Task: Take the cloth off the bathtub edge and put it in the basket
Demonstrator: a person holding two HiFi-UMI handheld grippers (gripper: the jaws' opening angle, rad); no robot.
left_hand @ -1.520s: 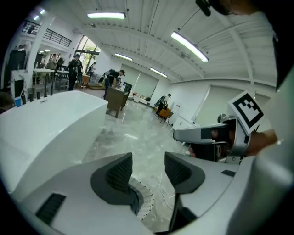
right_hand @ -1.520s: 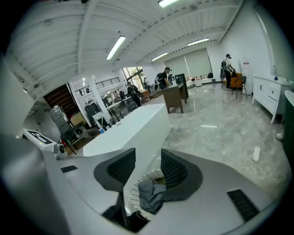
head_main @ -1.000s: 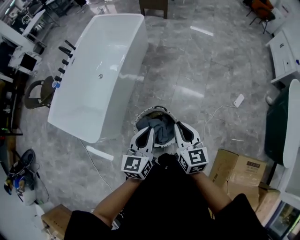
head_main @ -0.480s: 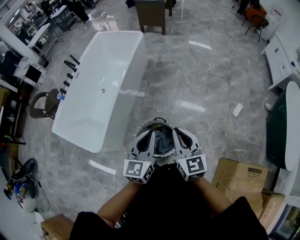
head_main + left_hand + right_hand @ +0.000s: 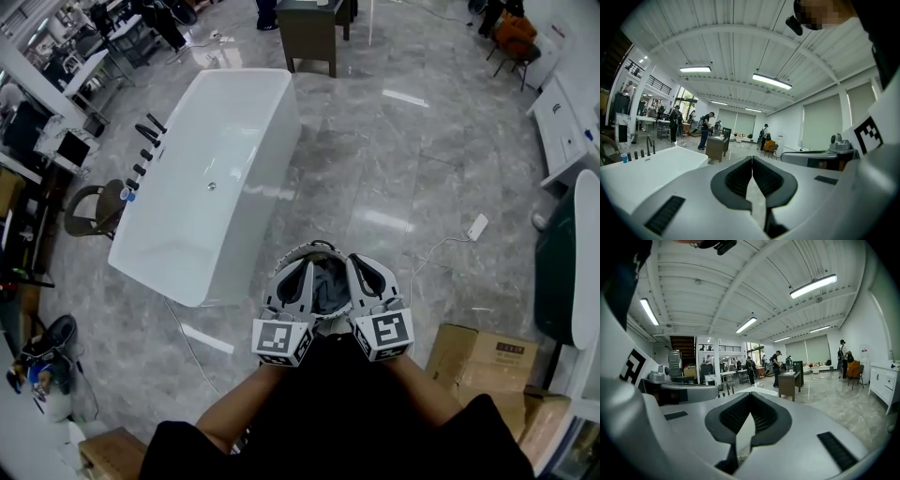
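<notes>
Two closed grippers (image 5: 302, 267) (image 5: 358, 262) — basket (image 5: 314, 247) seemingly below

The head view looks steeply down from above the person onto the grey floor (image 5: 422, 159), with the bathtub (image 5: 202, 216) at upper left. The left claw (image 5: 302, 265) and right claw (image 5: 356, 262) sit close beneath it near the bottom edge. The left gripper view and the right gripper view each sit just behind their own claw and face almost level across the floor. All three views share the bathtub and the dark desk (image 5: 314, 28) beyond its far end.
</notes>
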